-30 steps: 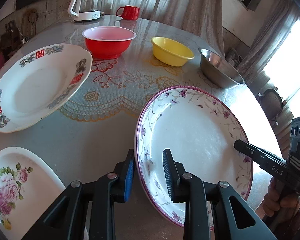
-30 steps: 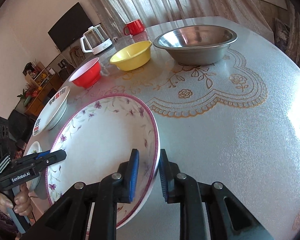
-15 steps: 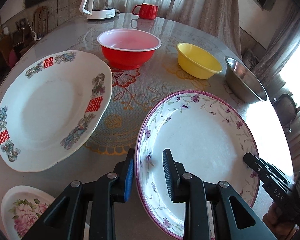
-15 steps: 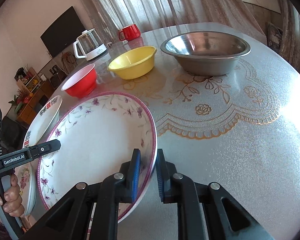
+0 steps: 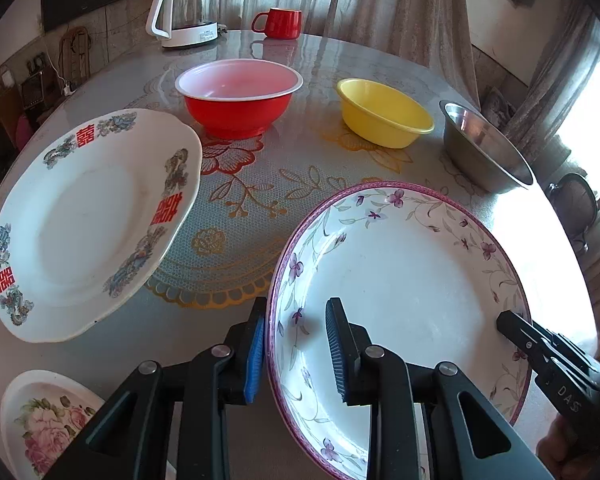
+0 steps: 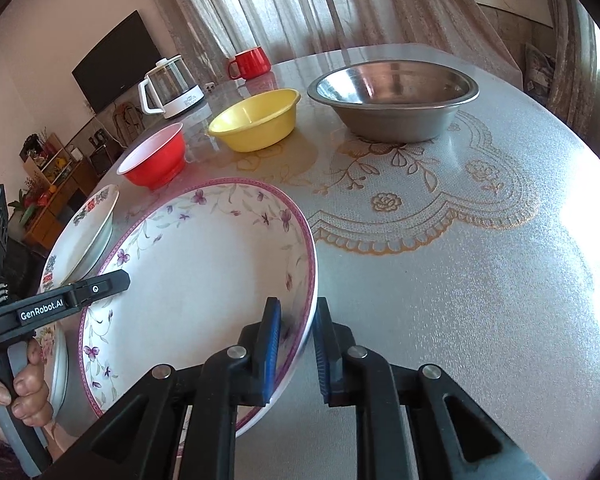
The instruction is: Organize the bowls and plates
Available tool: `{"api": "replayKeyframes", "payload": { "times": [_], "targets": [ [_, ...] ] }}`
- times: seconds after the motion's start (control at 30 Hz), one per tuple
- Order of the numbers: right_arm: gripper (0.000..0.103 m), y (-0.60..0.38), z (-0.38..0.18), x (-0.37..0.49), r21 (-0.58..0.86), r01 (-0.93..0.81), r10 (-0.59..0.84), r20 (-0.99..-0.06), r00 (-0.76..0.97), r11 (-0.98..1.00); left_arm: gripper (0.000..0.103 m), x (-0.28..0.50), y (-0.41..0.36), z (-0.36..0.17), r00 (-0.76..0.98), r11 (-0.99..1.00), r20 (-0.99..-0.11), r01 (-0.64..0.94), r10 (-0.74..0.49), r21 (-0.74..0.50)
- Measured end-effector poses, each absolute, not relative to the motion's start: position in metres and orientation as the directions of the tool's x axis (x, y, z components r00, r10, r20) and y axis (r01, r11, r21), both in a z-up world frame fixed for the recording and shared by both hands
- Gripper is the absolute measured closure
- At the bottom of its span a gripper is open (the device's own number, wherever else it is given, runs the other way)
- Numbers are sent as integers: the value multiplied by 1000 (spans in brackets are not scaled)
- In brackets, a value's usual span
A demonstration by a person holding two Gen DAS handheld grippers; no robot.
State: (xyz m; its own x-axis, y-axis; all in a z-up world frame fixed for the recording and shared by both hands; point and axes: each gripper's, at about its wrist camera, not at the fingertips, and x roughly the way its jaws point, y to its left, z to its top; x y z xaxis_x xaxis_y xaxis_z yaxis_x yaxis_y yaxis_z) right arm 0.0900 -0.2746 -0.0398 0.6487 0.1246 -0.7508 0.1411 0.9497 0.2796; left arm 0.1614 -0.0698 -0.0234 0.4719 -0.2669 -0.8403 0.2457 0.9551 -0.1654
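Above surface, purple-flower plate [image 5: 400, 280] held by both: left hand-held gripper [image 5: 296, 344] clamped on near-left rim, right hand-held gripper [image 6: 296, 344] clamped on opposite rim. Red-letter plate [image 5: 84, 220] lies left, nearer left hand.

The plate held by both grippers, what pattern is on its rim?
Small purple flowers on green vines, with a purple edge band, on the plate; clearest in the left wrist view.

My left black plastic two-finger tool [image 5: 296, 350] carries blue ribbed pads, silver pivot screws and white "GenRobot.AI" lettering; my right tool [image 6: 296, 354] reads "DAS".
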Motion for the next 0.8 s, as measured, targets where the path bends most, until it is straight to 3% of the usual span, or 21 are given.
{"api": "replayKeyframes", "payload": {
  "times": [0.1, 0.27, 0.5, 0.8],
  "targets": [
    [86, -273, -40, 86, 273, 159, 107, -750, 653, 949, 75, 169, -70, -22, 456, 957, -846, 216, -276, -195],
    [86, -273, -40, 80, 285, 204, 85, -749, 657, 937, 65, 166, -80, -22, 452, 950, -845, 255, -284, -183],
    [86, -276, -39, 72, 276, 223, 62, -745, 665, 935, 65, 158, -76, -22, 474, 947, -826, 240, -307, -214],
    [85, -270, -38, 69, 246, 215, 42, -745, 666, 945, 65, 120, -79, 9, 633, 957, -727, 261, -267, -123]
  ]
}}
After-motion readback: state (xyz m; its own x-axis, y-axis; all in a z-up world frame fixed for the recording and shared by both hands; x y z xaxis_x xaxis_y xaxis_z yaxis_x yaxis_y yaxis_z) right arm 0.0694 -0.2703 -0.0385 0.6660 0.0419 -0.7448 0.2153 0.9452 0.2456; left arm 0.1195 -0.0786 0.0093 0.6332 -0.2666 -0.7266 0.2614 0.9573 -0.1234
